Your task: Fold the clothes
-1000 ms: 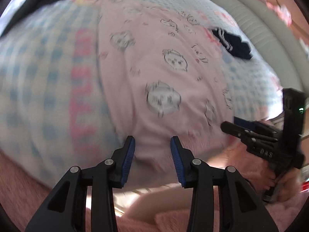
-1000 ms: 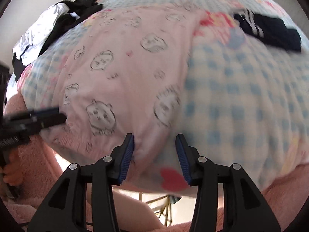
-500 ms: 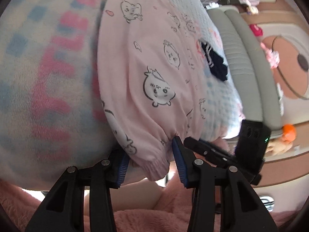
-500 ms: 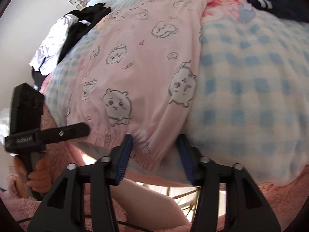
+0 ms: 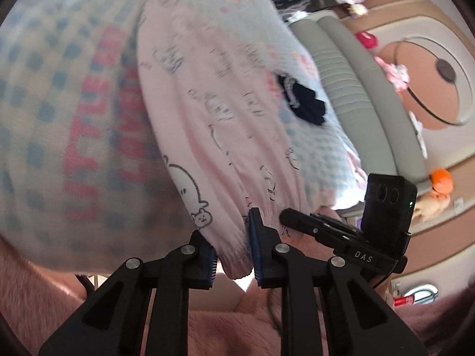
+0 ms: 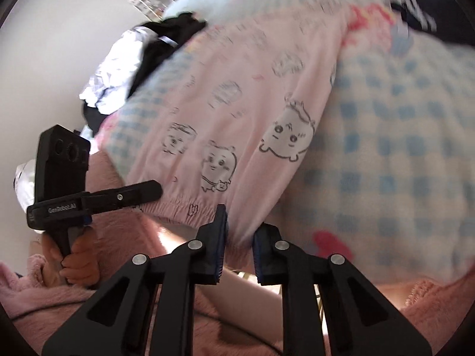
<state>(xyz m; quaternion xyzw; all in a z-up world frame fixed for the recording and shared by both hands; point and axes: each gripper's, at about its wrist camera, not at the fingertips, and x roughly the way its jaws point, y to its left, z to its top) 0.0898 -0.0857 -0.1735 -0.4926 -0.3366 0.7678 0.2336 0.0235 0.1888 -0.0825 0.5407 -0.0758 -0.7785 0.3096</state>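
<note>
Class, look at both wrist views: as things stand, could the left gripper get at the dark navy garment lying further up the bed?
Probably not yet. The left gripper is shut on the pink printed garment, its jaws just closed on the elastic hem. The navy garment lies uncovered beyond, so releasing first would free the way.

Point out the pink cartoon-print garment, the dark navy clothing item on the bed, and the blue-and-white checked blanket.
Pink cartoon-print garment (image 5: 213, 136): left wrist view, mid fabric panel.
Dark navy clothing item (image 5: 308, 101): left wrist view, centre of the bundle.
Blue-and-white checked blanket (image 6: 386, 163): right wrist view, bare checked area right of the garment.
</note>
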